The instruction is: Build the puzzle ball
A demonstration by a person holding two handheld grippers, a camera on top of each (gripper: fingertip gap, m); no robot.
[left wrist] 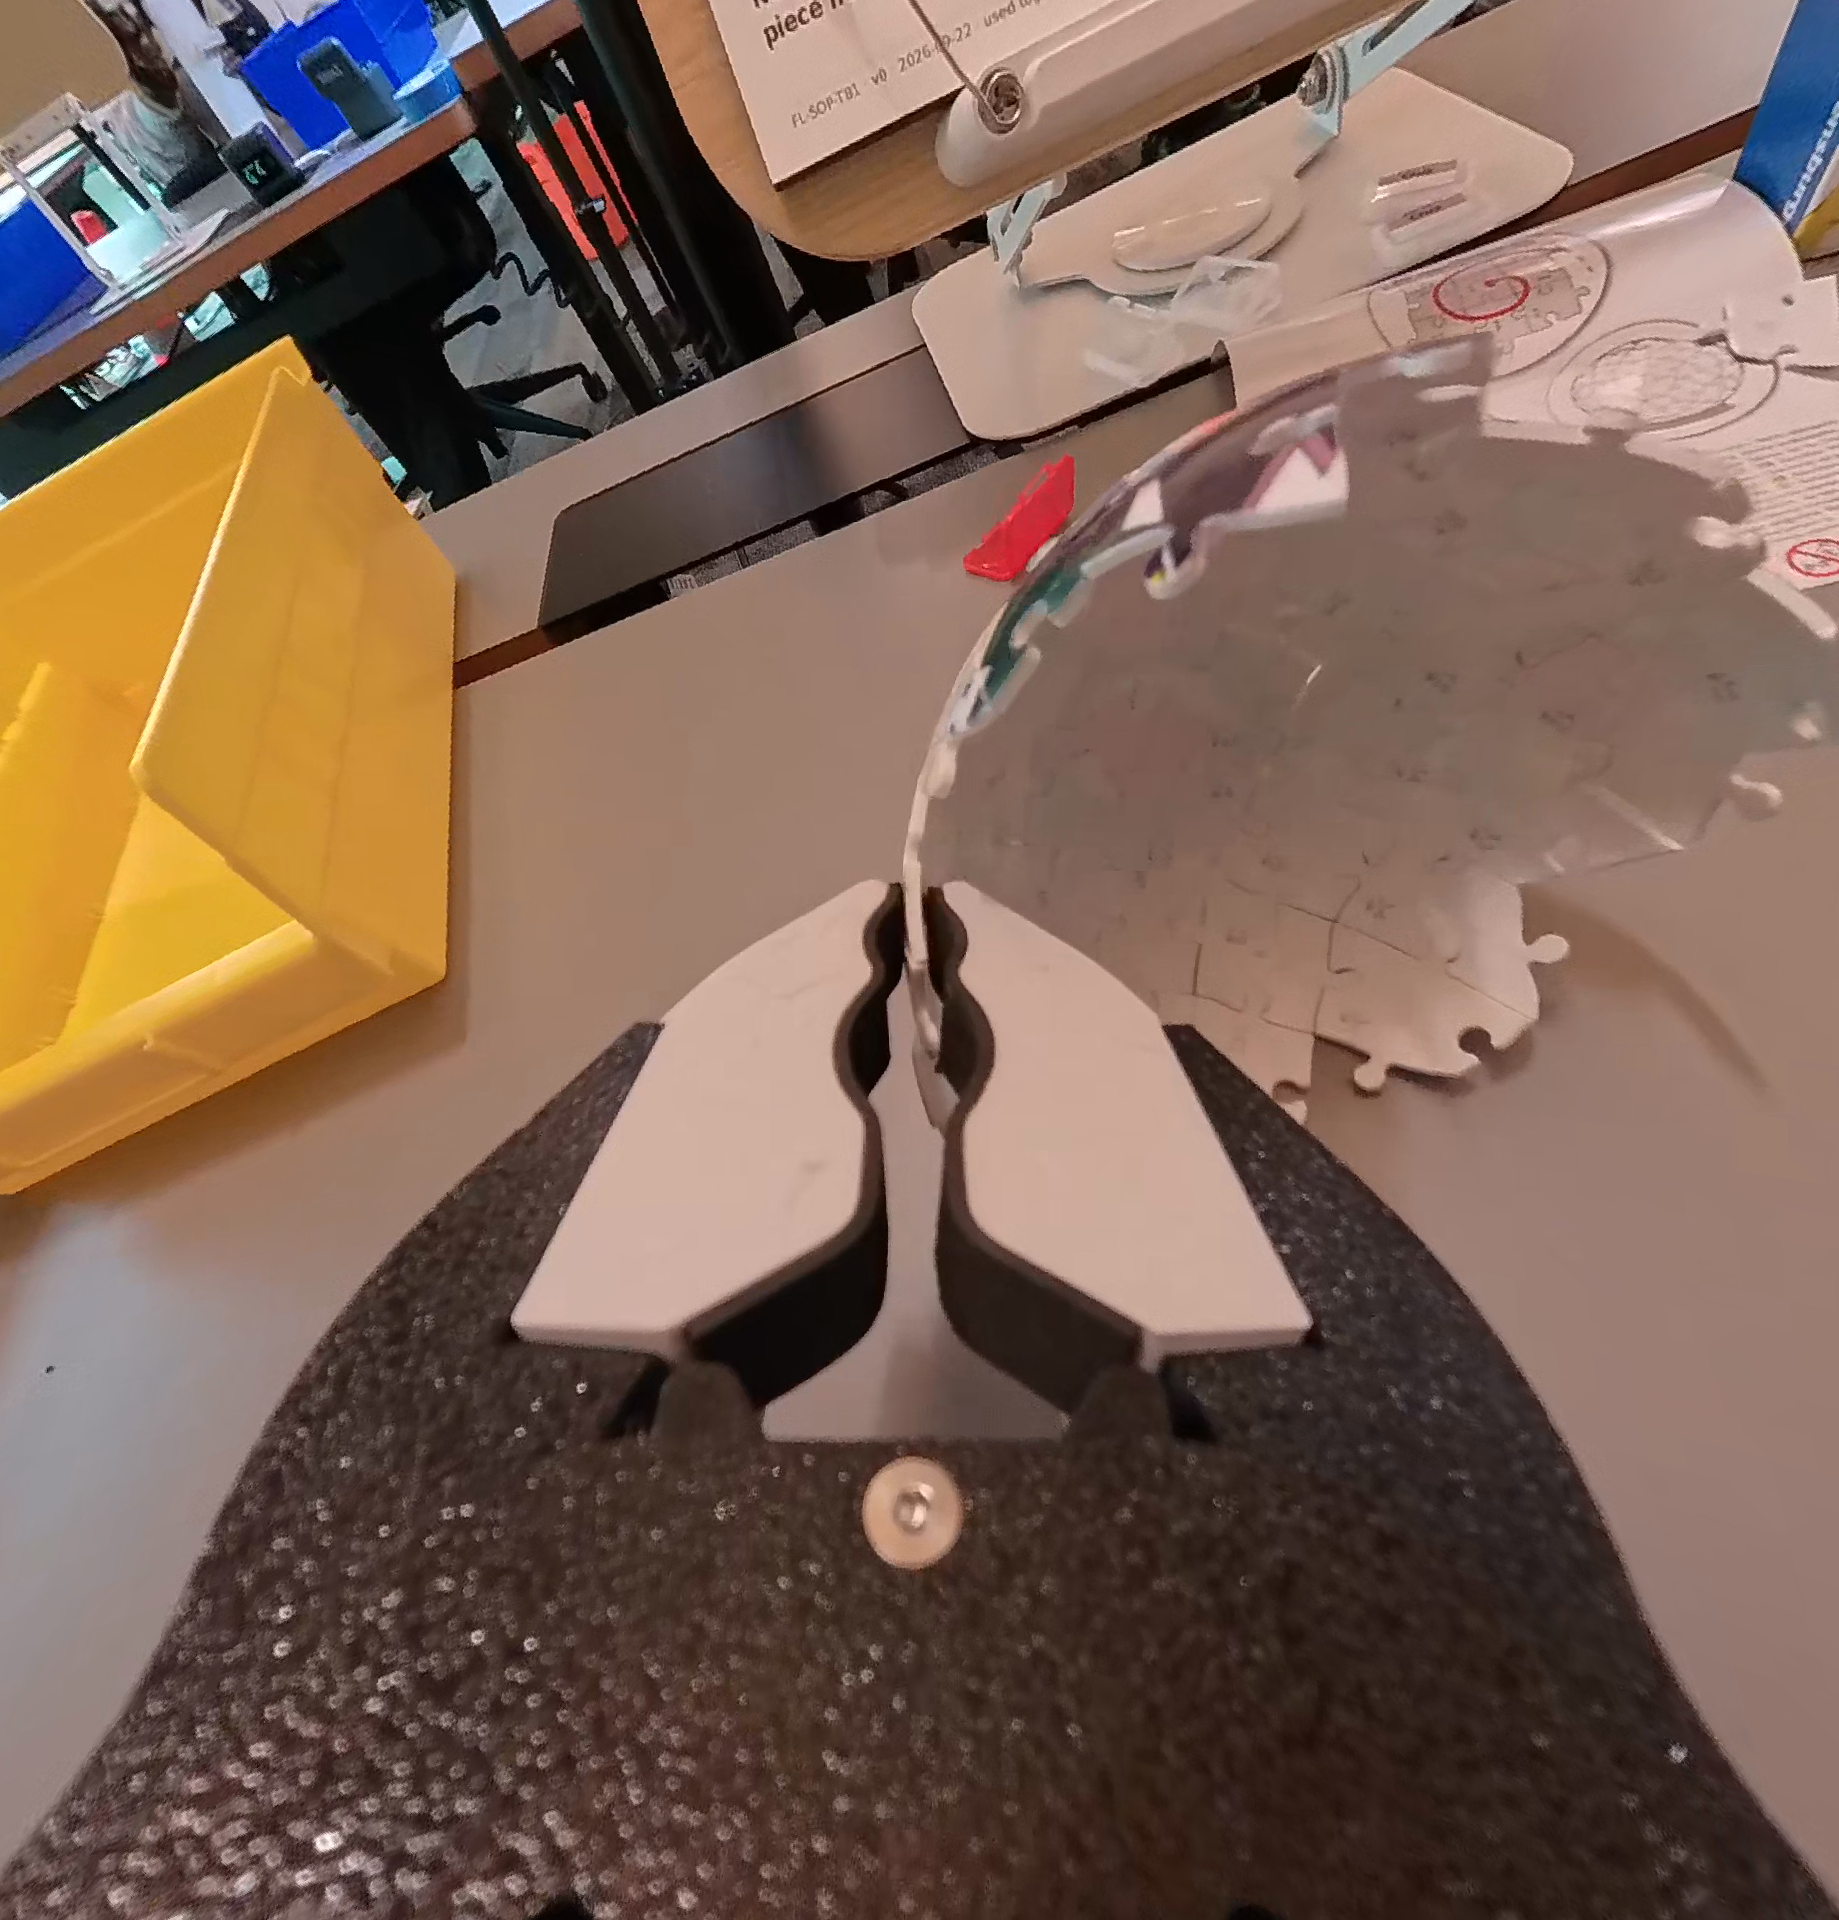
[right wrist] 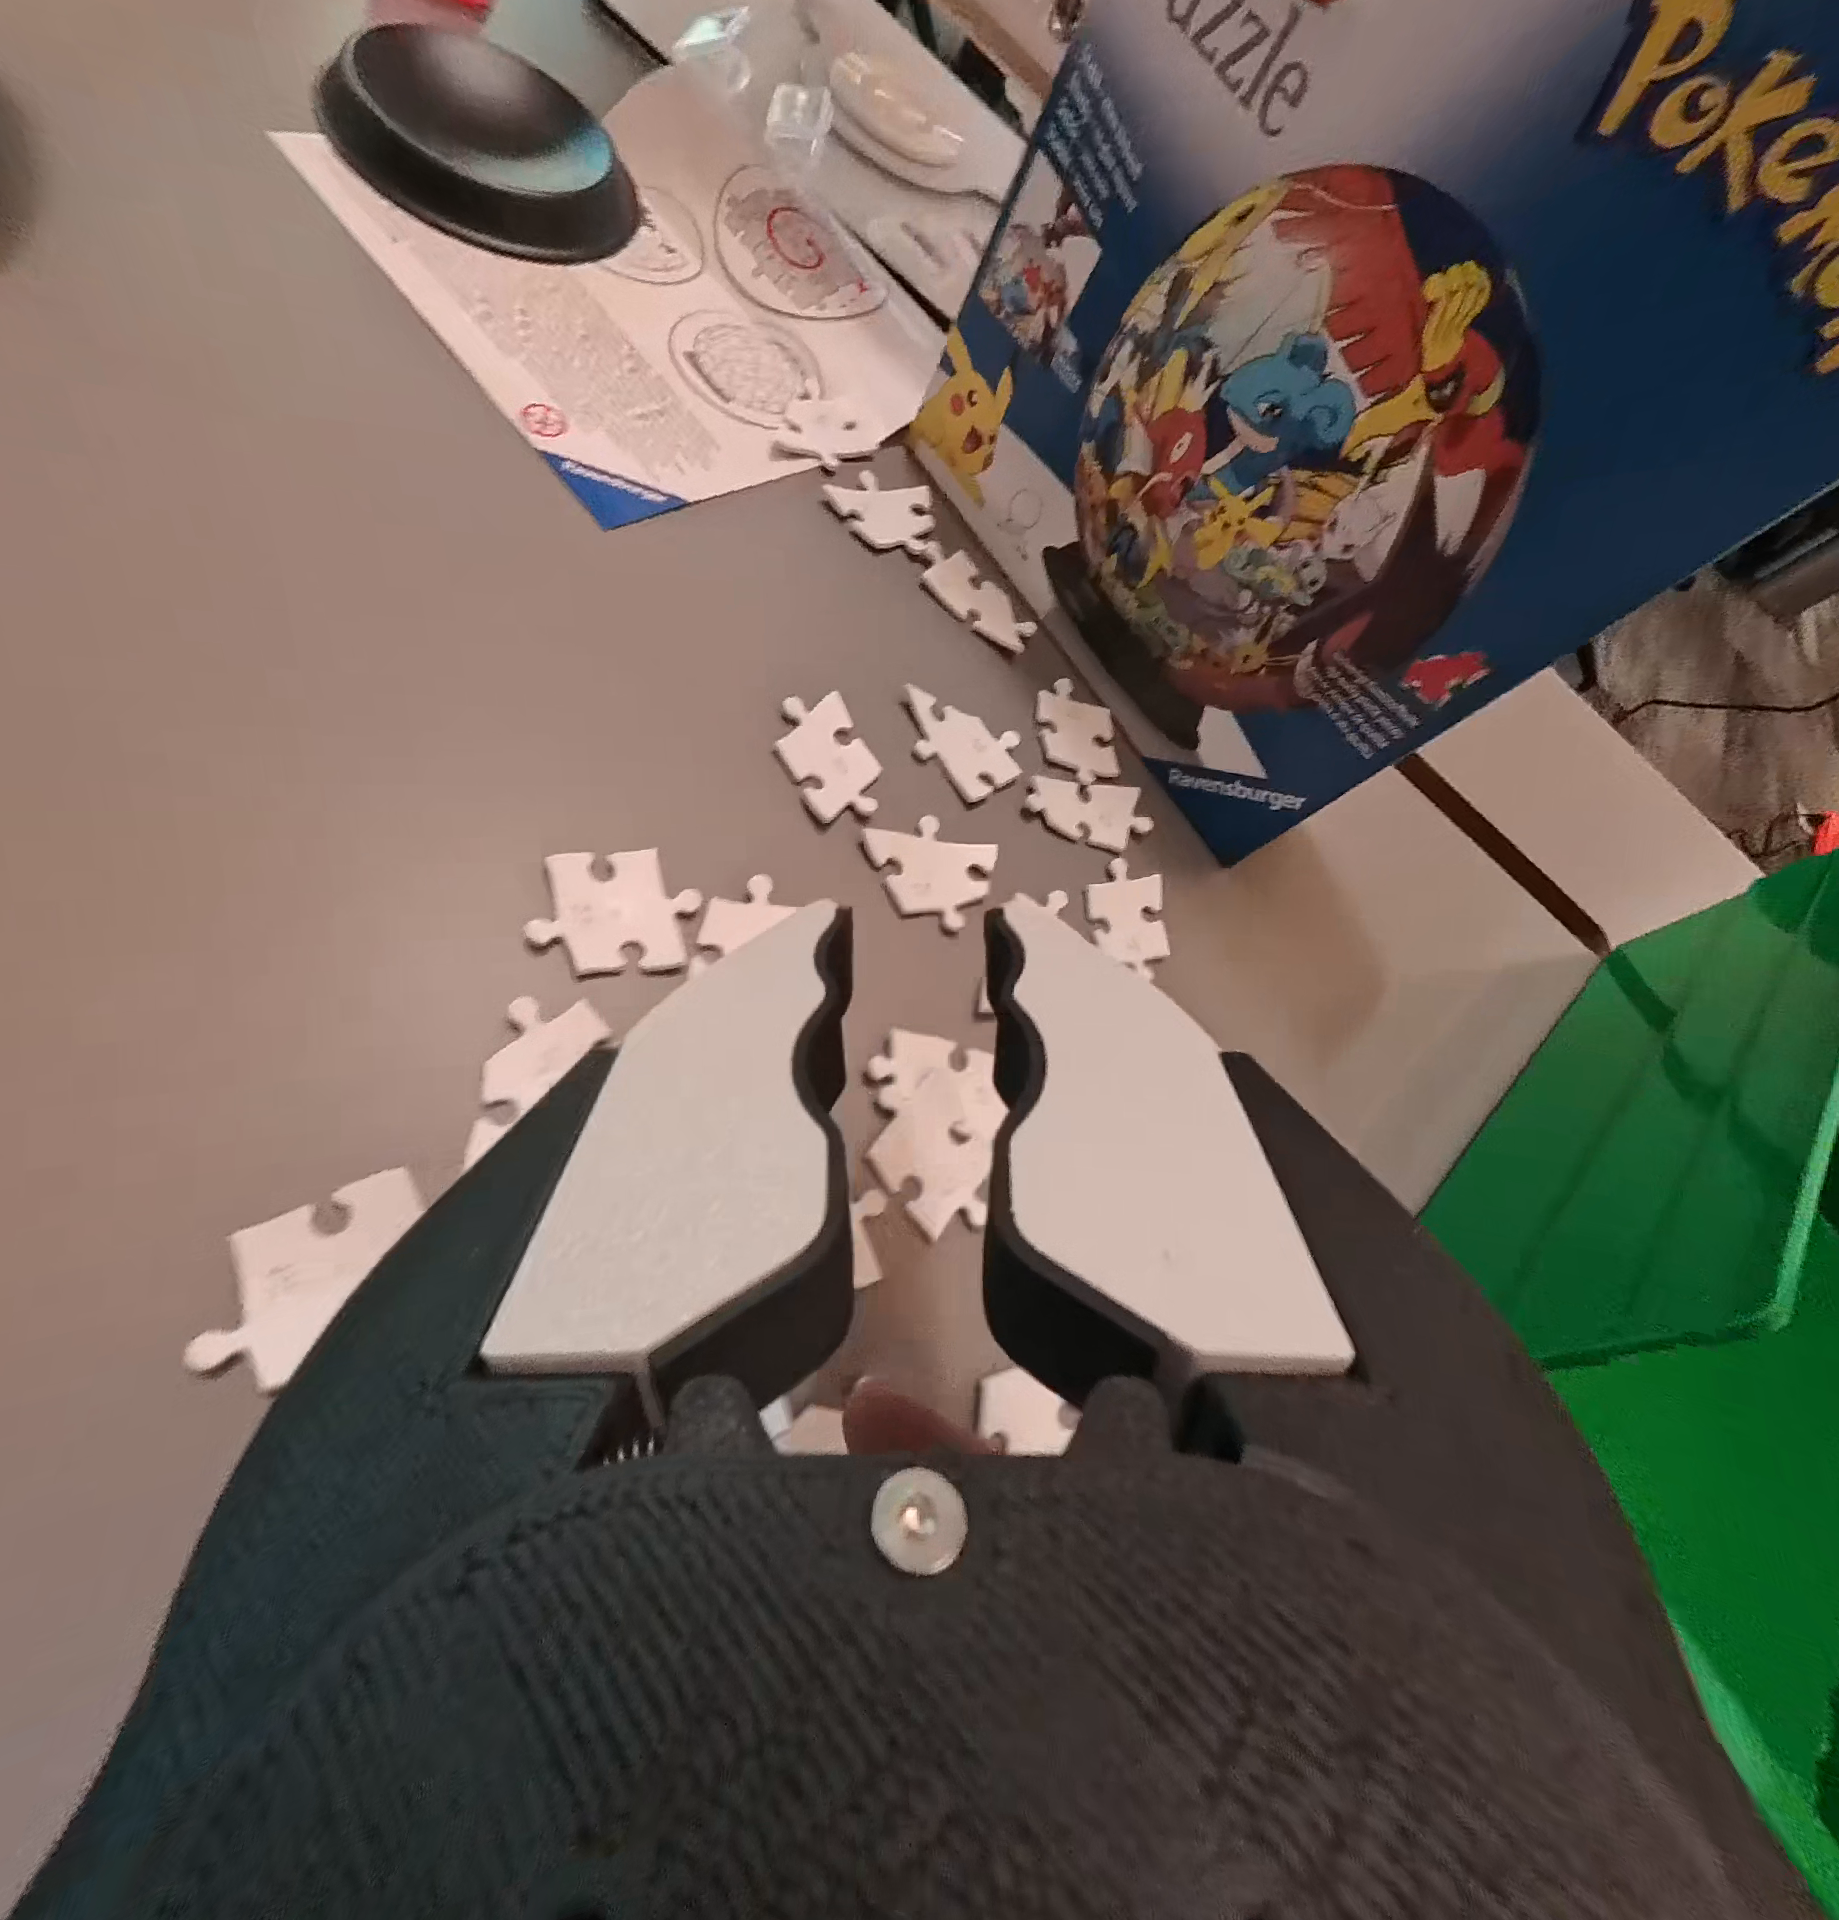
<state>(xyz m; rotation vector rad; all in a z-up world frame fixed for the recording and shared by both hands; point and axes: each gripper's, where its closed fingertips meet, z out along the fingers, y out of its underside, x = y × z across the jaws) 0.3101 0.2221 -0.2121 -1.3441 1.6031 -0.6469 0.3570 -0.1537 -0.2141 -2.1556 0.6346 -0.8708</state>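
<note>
Between the fingers of your left hand-held gripper (left wrist: 920, 935) sits the rim of the half-built puzzle ball (left wrist: 1362, 727), a curved shell of joined pieces with its pale inner side facing the camera and a strip of coloured print along its upper left edge. The jaws are closed on that rim, and the shell leans away to the right with its lower edge down at the grey tabletop (left wrist: 634, 790). A yellow bin (left wrist: 198, 748) stands well apart on the left, a small red object (left wrist: 1019, 520) lies beyond the shell, and the instruction sheet (left wrist: 1642, 343) is spread out at the far right.

Your right hand-held gripper (right wrist: 917, 935) is parted and holds nothing; it hangs over a scatter of loose puzzle pieces (right wrist: 936, 868) lying white side up, some showing through the gap between its fingers. The blue puzzle box (right wrist: 1362, 416) stands just beyond those pieces, with a black round stand (right wrist: 479, 156) resting on the instruction sheet farther back on the left. A green bin (right wrist: 1663, 1195) is at the right edge.
</note>
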